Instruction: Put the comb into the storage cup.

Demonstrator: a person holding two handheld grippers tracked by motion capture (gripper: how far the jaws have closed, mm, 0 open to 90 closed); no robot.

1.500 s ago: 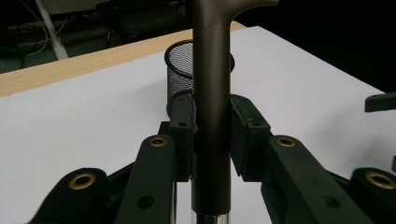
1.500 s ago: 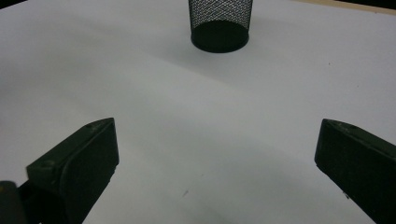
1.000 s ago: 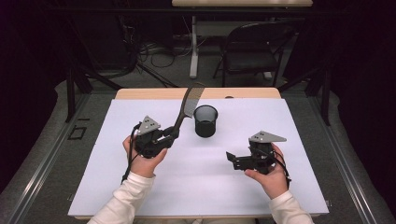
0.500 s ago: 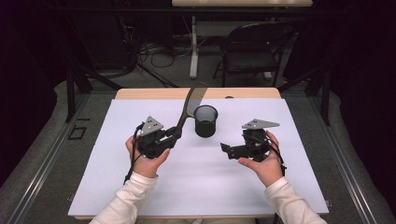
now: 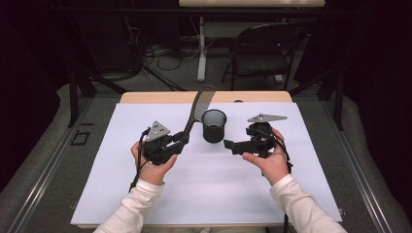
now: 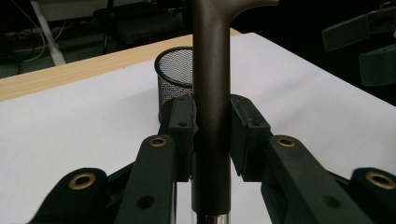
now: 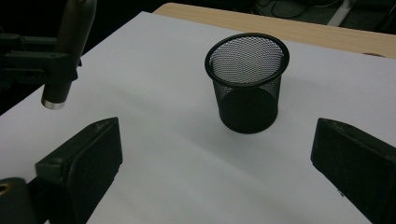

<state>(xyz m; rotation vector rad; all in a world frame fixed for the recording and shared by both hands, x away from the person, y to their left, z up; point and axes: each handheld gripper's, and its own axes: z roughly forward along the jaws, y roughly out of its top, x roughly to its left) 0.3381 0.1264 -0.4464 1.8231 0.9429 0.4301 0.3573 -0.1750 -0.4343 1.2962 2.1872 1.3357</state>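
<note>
We note the right gripper [image 5: 228, 144] has moved in from nearer the right edge of the desk [image 5: 145, 97] toward the mesh cup [image 5: 214, 125] over the last second; its tips now sit just beside the cup's right side. In the right gripper view its jaws are spread wide, with the cup framed between them but not touched. We judge this as the approach for steadying or gripping the cup.

The left gripper [image 5: 180, 141] has barely shifted. Its jaws pinch the dark handle of the spatula [image 6: 211, 88], which stands nearly upright, tilted toward the far edge, with its slotted head [image 5: 203, 99] above and left of the cup in the high view. The handle's metal end [image 7: 52, 103] hangs clear of the white sheet [image 5: 145, 194].

The cup stands upright near the middle of the far edge, on the white sheet, and looks empty. We read the work as putting the spatula into the cup; it is not yet in.

No brands, labels or legible writing on any item.
</note>
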